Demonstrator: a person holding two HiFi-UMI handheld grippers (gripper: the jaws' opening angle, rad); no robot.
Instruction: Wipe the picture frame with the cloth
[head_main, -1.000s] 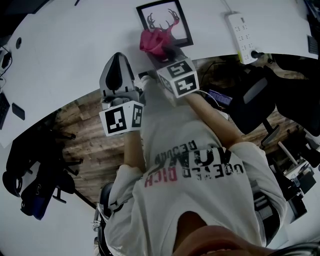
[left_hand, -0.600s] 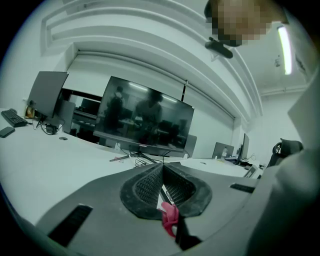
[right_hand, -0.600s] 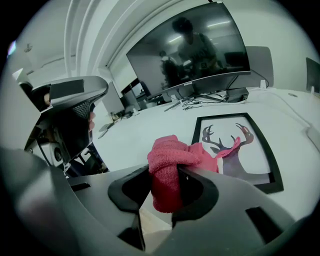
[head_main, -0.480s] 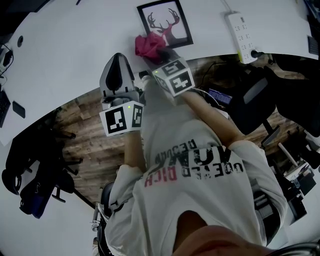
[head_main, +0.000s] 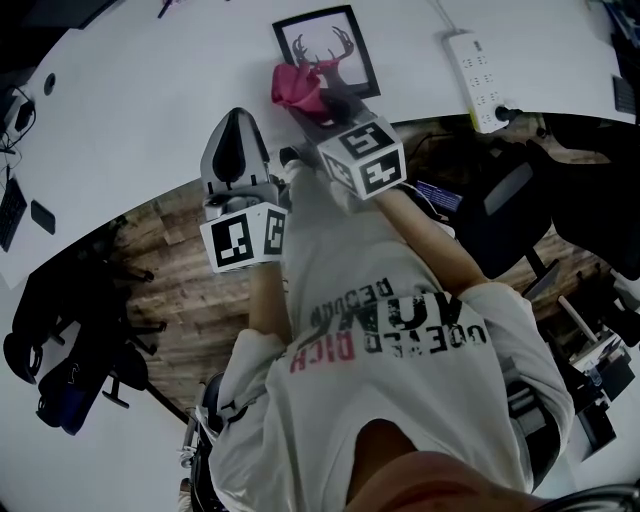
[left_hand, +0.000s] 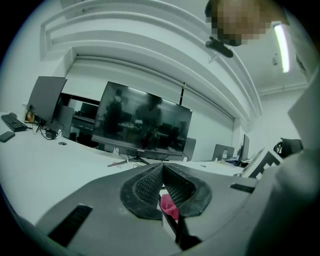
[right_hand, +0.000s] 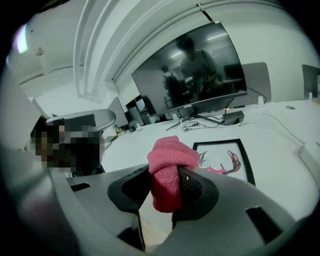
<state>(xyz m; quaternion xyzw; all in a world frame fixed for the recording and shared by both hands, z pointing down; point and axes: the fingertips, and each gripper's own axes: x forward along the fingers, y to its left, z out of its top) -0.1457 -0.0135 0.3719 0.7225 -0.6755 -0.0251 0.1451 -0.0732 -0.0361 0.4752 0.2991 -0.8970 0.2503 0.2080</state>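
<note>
Pink cloth (head_main: 298, 85) at the deer picture frame's (head_main: 325, 45) near edge.
Your left gripper (head_main: 235, 135), left of the frame and nearer you, has its jaws pressed together on nothing. Your right gripper (head_main: 318, 98) pinches the bunched cloth, which overlaps the frame's near left corner on the white table (head_main: 130, 100).

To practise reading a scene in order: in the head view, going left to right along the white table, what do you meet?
In order: left gripper → picture frame → power strip. The cloth and the right gripper overlap the frame, so they are left out.
</note>
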